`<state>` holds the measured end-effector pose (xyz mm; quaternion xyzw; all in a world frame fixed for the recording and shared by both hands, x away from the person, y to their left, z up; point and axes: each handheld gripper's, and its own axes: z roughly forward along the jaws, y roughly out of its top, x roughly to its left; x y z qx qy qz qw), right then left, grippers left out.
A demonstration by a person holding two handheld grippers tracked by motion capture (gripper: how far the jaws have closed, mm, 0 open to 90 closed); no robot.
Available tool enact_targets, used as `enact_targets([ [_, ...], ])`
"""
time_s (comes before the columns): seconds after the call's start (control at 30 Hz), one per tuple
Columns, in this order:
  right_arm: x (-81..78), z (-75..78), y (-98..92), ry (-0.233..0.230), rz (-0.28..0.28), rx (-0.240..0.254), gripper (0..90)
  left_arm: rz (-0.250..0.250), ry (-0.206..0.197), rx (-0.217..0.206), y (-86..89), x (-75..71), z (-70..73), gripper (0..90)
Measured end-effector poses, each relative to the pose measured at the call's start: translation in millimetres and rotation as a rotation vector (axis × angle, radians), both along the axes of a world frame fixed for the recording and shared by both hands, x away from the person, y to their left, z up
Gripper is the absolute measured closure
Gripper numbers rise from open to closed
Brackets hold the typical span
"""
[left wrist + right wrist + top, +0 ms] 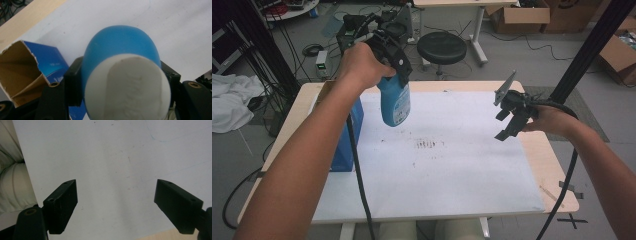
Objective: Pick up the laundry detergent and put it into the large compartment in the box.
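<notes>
- White sheet [452, 165] covering most of the table [552, 165] in the high view; bare wood showing along the right edge and the far edge.
- Broad open stretch of sheet across the centre and lower part of the frame, marked only by a small patch of brown smudges [428, 144] near the middle.
- Blue carton [343, 140] standing at the left edge of the sheet, left of centre in the frame; top torn open, brown inside visible at lower left of the left gripper view [22, 67].
- Blue bottle [394, 101] held up in the air in the upper middle-left of the high view, above the sheet and just right of the carton.
- Long axis near upright in the high view, slightly tilted; rounded blue base downward, white cap end up inside the grip.
- In the left gripper view, white cap [127, 87] nearest the camera, blue body pointing away toward the sheet.
- Left gripper [389, 42] clamped on the bottle, black jaws pressed to both sides of it just behind the cap.
- Right gripper [510, 114] held above the right part of the sheet, middle right of the frame, near the table's right edge and well apart from the bottle.
- Jaws spread wide in the right gripper view, nothing but white sheet between them [115, 202]; sheet edge at the left of that frame, pale fabric beyond it.
</notes>
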<state>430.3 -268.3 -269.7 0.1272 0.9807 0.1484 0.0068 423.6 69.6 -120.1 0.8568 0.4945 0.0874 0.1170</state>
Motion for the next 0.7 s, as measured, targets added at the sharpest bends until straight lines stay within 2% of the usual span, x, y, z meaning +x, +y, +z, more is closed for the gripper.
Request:
enact_targets([
  [0.03, 0.5, -0.2, 0.4, 0.000, 0.006, 0.004, 18.6, 0.000, 0.000, 0.000, 0.0, 0.0, 0.0, 38.1],
  [0.07, 0.6, -0.1, 0.4, -0.002, 0.002, 0.000, 18.6, 0.026, 0.001, 0.000, 5.9, 0.9, 1.7, 38.1],
  [0.13, 0.7, -0.3, 0.6, -0.002, 0.003, 0.001, 18.6, 0.042, 0.000, 0.000, 8.9, 1.1, 2.4, 38.1],
  [0.17, 0.4, -0.2, 1.1, -0.003, 0.007, 0.003, 18.6, 0.071, 0.002, 0.003, 15.1, 1.4, 3.8, 38.1],
  [0.2, 0.4, -0.2, 1.1, -0.003, 0.007, 0.003, 18.6, 0.071, 0.002, 0.003, 15.1, 1.4, 3.8, 38.1],
  [0.3, -0.4, 0.4, 1.3, -0.006, 0.011, 0.001, 18.6, 0.137, -0.002, -0.009, 30.0, 1.6, 6.9, 38.1],
  [0.4, -1.0, 0.1, 1.8, -0.004, 0.010, -0.003, 18.6, 0.157, -0.007, -0.016, 37.9, 1.1, 9.0, 38.1],
  [0.6, -1.2, -0.6, 5.1, -0.010, 0.021, -0.002, 18.6, 0.252, -0.030, -0.021, 60.4, -3.3, 19.6, 38.1],
  [0.7, -2.1, -0.8, 6.0, -0.009, 0.020, -0.008, 18.6, 0.275, -0.040, -0.017, 70.1, -5.9, 23.9, 38.1],
])
